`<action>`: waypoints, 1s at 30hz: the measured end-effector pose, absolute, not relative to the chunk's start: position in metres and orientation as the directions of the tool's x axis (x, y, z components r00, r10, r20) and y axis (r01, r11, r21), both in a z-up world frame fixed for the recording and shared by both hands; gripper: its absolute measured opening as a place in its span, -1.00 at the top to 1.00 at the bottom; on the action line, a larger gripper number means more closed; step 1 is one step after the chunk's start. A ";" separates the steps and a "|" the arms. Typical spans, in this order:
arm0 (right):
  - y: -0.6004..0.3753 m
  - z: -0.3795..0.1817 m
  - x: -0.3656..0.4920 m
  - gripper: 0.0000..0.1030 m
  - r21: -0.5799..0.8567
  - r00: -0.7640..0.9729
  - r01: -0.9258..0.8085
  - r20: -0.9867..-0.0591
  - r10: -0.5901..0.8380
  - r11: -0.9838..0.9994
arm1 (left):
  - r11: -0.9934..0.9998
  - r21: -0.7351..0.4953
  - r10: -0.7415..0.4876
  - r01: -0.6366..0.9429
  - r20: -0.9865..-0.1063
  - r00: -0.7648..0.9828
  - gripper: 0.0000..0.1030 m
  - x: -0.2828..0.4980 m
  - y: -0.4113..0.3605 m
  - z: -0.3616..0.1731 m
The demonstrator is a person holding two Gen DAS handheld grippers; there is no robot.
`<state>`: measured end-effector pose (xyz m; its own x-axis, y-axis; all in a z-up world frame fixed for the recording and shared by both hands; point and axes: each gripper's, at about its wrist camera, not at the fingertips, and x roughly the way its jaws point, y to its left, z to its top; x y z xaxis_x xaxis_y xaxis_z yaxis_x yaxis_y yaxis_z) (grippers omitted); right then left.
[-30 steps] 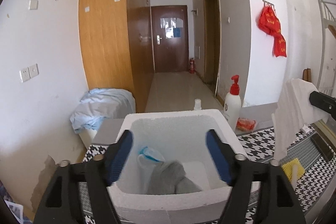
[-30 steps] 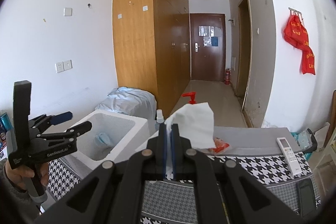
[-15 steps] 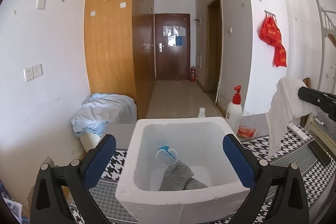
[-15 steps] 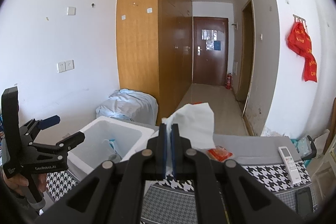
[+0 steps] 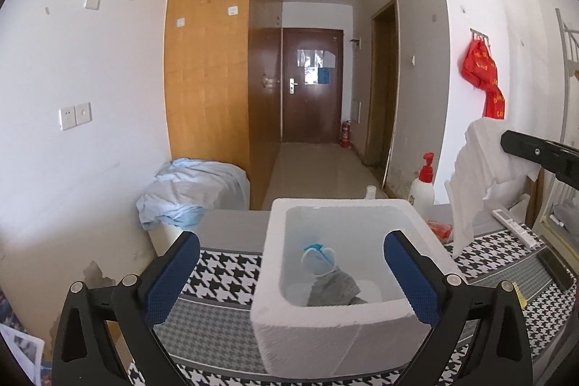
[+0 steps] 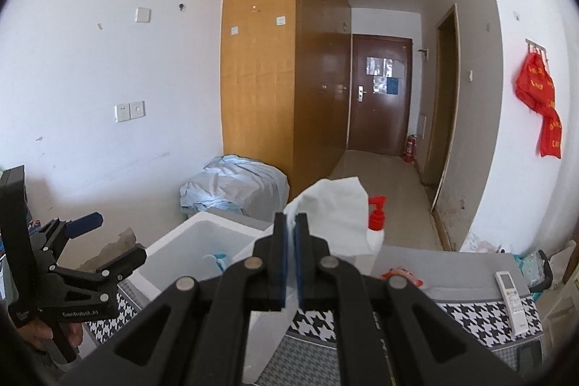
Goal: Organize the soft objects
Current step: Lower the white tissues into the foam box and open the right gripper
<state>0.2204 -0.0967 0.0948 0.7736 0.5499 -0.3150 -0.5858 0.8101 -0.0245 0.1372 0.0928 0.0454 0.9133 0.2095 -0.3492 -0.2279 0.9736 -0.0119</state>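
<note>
I see a white foam box open-topped at six o'clock on my left view, a grey cloth and a blue-trimmed white piece lying inside. At three o'clock a white cloth hangs crumpled, pinched aloft.

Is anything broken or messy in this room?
Yes. The wall's paint is chipped away low down, left of the table. A crumpled blue sheet lies bunched over a white box. In the foam box, the grey cloth is just a heap.
</note>
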 end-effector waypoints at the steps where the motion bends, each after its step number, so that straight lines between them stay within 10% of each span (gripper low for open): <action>1: -0.094 0.095 0.220 0.88 -0.026 0.773 -0.587 -0.315 0.551 0.809 | 0.973 -0.011 0.214 -0.232 -0.349 0.912 -0.98 0.136 0.095 0.045; 30: -0.030 0.074 0.224 0.88 -0.034 0.666 -0.695 -0.405 0.626 0.718 | 0.954 -0.059 0.255 -0.292 -0.346 0.903 -0.98 0.108 0.128 0.033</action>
